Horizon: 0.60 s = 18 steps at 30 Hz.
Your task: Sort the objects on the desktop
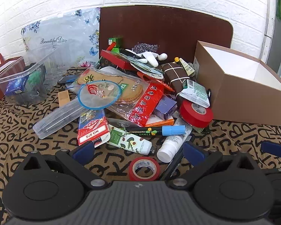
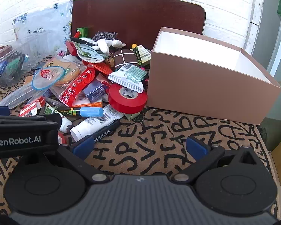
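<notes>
Glossy red tape roll (image 1: 196,113) and crinkled packets are heaped beside a smooth cardboard box (image 2: 206,82) — on letter-printed cloth (image 2: 159,140), white brick behind; left gripper (image 1: 138,151) and right gripper (image 2: 139,146) are spread, empty.

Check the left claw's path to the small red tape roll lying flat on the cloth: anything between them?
Nothing visible blocks it. The small red tape roll lies alone on the patterned cloth between the open left claw's fingers. The white tube and a black marker lie close on its right.
</notes>
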Tool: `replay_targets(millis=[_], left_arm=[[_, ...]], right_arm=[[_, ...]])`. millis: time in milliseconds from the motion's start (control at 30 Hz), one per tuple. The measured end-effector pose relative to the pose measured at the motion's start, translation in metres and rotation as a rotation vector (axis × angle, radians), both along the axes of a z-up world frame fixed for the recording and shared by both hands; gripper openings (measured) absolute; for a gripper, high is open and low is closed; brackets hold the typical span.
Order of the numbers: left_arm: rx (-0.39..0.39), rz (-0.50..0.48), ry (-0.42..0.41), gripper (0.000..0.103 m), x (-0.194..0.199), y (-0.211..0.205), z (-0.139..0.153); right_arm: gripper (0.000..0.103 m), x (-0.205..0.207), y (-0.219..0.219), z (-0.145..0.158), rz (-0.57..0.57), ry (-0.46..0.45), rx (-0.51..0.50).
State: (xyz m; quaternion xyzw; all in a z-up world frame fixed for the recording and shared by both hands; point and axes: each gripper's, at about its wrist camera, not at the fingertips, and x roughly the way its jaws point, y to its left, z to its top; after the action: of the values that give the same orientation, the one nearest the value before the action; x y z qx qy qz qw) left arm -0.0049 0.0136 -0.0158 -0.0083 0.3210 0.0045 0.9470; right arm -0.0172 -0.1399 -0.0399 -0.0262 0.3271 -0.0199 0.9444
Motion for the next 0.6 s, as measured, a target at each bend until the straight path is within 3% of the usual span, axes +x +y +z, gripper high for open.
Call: replay_targets(millis=[600], left_arm=[[0.009,-0.009,0.024,0.103,0.0039,-0.0030,-0.0045]], right_arm=[[0.101,0.0049,-0.0024,-0.0044,-0.003,0.025,0.014]])
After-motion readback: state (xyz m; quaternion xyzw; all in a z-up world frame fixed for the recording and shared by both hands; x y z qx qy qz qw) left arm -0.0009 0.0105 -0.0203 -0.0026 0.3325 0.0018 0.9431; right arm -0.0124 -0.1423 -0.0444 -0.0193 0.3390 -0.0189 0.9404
